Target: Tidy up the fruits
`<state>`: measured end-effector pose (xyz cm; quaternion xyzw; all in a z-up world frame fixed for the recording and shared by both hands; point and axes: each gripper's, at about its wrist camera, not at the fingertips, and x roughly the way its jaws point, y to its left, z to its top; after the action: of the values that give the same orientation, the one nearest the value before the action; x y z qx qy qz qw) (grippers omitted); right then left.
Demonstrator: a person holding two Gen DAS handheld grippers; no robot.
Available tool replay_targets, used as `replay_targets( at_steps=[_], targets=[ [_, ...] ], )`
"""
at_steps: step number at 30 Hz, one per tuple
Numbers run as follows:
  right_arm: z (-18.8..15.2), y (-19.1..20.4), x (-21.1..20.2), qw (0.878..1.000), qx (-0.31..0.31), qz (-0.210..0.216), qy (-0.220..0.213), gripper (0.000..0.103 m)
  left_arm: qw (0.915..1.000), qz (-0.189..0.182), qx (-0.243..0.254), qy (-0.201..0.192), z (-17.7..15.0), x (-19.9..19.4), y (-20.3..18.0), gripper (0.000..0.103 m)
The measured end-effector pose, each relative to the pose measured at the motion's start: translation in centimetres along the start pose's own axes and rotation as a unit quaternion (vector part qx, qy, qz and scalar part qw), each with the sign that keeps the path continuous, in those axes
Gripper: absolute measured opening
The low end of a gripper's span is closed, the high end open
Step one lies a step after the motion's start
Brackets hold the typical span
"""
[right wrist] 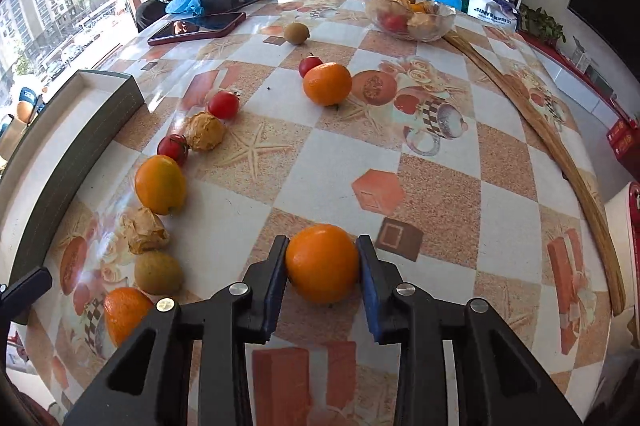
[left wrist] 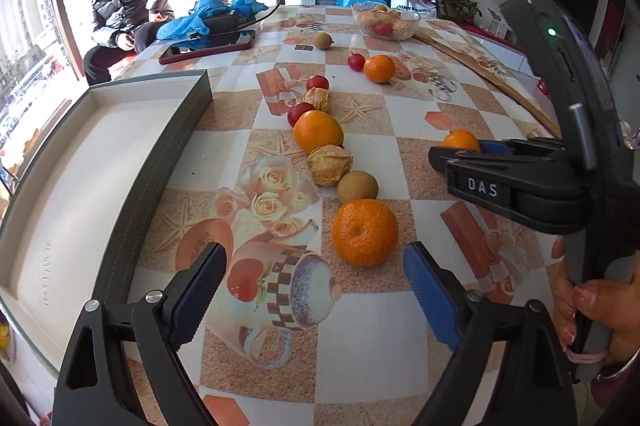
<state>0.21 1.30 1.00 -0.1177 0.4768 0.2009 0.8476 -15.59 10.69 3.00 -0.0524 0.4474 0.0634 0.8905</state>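
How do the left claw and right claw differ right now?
The left claw stands wide open with nothing between its blue pads; the right claw is closed on a round orange mandarin. The left one hovers beside another orange mandarin at the near end of the fruit row; the right one sits apart from that row. Both point down at the patterned table.
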Motion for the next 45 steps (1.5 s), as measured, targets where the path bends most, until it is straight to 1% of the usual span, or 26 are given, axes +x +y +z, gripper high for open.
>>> replay_targets(
  at_steps=[2,3,4,5,6,7,8,10,11,13,15,17,21,25,26,27,28,29,34,36,38,41,45],
  targets=[
    [-1.8,-1.6,-1.1,1.0,0.013,-0.009,-0.008,0.035,0.9999,-0.004,-0.005,0.011,0.4,0.9,-0.6,0.086],
    [-2.7,-2.3,-1.8,1.0,0.019,-0.011,-0.012,0.035,0.9998,-0.007,-0.009,0.018,0.6,1.4,-0.8,0.081],
    [-3.6,-3.0,-2.3,0.999,0.026,-0.013,-0.016,0.035,0.9995,-0.011,-0.015,0.025,0.8,2.0,-1.0,0.072],
    [-4.3,-3.7,-2.7,0.999,0.034,-0.016,-0.021,0.035,0.9992,-0.01,-0.023,0.03,0.9,2.6,-1.0,0.068],
    [-5.1,-4.3,-3.1,0.999,0.044,-0.017,-0.026,0.035,0.9996,0.002,-0.022,0.018,1.0,2.6,-1.2,0.058],
    [-5.7,-4.8,-3.5,0.998,0.055,-0.017,-0.032,0.035,0.9998,0.004,-0.016,0.014,1.1,2.8,-1.4,0.04],
    [-6.2,-5.2,-3.8,0.997,0.063,-0.019,-0.037,0.035,0.9997,0.014,-0.013,0.014,1.1,2.7,-1.5,0.04],
    [-6.9,-5.5,-4.1,0.996,0.069,-0.024,-0.048,0.035,0.9996,0.008,-0.023,0.012,0.6,2.2,-1.0,0.04],
    [-7.2,-5.4,-4.2,0.996,0.067,-0.026,-0.053,0.035,0.9996,0.01,-0.025,0.008,0.1,1.9,-0.6,0.04],
    [-7.4,-5.2,-4.3,0.996,0.062,-0.033,-0.06,0.035,0.9995,0.028,-0.015,-0.003,-1.0,1.2,0.0,0.04],
    [-7.3,-5.1,-4.3,0.996,0.061,-0.034,-0.06,0.035,0.9994,0.031,-0.007,-0.011,-1.7,0.7,0.5,0.04],
    [-7.3,-5.2,-4.1,0.996,0.062,-0.032,-0.061,0.035,0.9995,0.03,-0.009,-0.012,-1.9,0.7,0.8,0.04],
    [-7.3,-5.2,-4.1,0.996,0.058,-0.038,-0.061,0.035,0.9988,0.046,-0.009,-0.013,-1.6,1.0,0.3,0.041],
    [-7.4,-5.1,-4.1,0.996,0.058,-0.038,-0.061,0.036,0.9986,0.048,-0.008,-0.019,-1.8,1.0,0.3,0.041],
    [-7.4,-5.1,-4.1,0.996,0.056,-0.04,-0.061,0.04,0.9987,0.048,-0.007,-0.018,-1.7,1.0,0.3,0.041],
    [-7.4,-5.0,-4.0,0.996,0.054,-0.041,-0.059,0.048,0.9987,0.047,-0.009,-0.016,-1.6,1.0,0.3,0.042],
    [-7.4,-4.9,-3.9,0.996,0.054,-0.042,-0.054,0.069,0.9987,0.047,-0.012,-0.014,-1.6,1.0,0.5,0.043],
    [-7.2,-5.0,-3.6,0.997,0.055,-0.04,-0.046,0.077,0.9987,0.047,-0.013,-0.013,-1.6,1.0,0.5,0.043],
    [-7.3,-5.0,-3.6,0.996,0.057,-0.041,-0.045,0.077,0.9987,0.049,-0.015,-0.007,-1.4,1.1,0.4,0.043],
    [-7.4,-5.0,-3.7,0.996,0.058,-0.041,-0.046,0.076,0.999,0.041,-0.02,0.0,-1.3,1.0,0.7,0.041],
    [-7.4,-4.9,-3.8,0.996,0.055,-0.04,-0.049,0.064,0.9992,0.033,-0.021,0.007,-1.3,0.9,0.9,0.04],
    [-7.4,-4.7,-3.9,0.997,0.05,-0.036,-0.053,0.055,0.9994,0.02,-0.027,0.012,-1.4,0.6,1.5,0.04],
    [-7.0,-4.4,-3.8,0.998,0.039,-0.03,-0.048,0.054,0.9991,0.023,-0.031,0.016,-1.6,0.5,2.0,0.04]
  ],
)
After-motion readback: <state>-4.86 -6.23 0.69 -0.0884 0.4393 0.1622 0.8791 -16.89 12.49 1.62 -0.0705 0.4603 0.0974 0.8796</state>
